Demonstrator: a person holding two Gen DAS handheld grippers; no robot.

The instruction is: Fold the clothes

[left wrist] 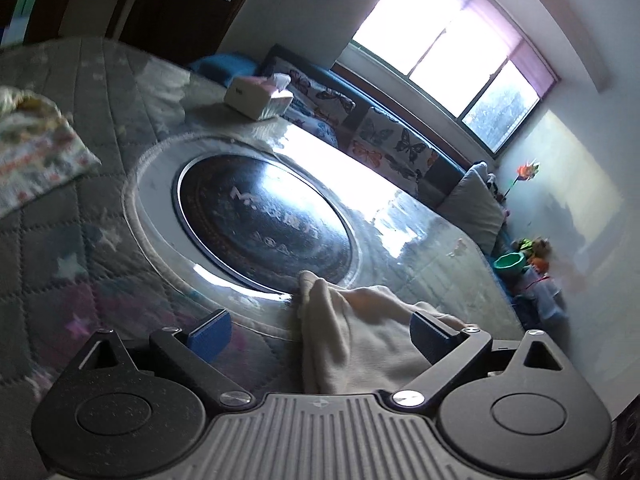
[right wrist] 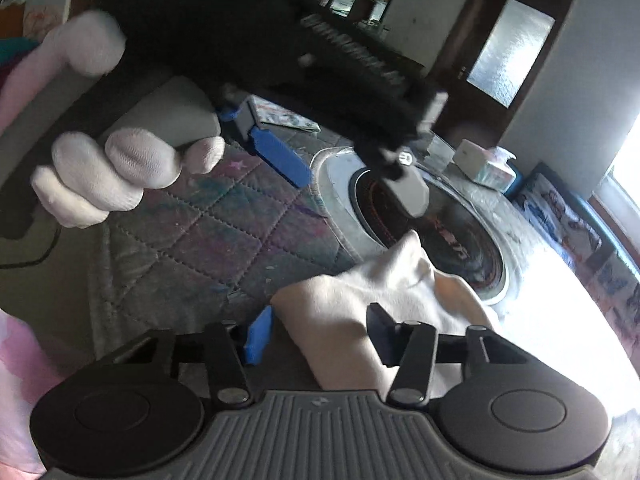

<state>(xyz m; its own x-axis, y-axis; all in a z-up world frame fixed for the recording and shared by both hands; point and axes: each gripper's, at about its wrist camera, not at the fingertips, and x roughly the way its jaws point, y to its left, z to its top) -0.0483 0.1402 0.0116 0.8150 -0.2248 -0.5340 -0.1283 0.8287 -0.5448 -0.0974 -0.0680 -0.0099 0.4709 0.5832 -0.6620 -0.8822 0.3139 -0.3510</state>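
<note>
Folding barely begun: cream garment (right wrist: pixel 380 300) lies bunched, unfolded, on quilted bench (right wrist: pixel 192 240). Right tongs (right wrist: pixel 318 338) half-closed around its near edge, pads not visibly pinching. Left tongs (left wrist: pixel 320 334) spread wide, cloth between, unheld. Patterned folded piece (left wrist: pixel 32 152) far left.

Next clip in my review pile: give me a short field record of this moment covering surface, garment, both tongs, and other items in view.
surface: quilted star-print cover with a round dark glass plate set in it
garment: cream cloth, bunched beside the plate
left tongs: wide open, cloth between the fingers, pads not pressing
right tongs: part closed around the cloth, grip unclear
left hand: white glove
other: tissue box, floral folded cloth
</note>
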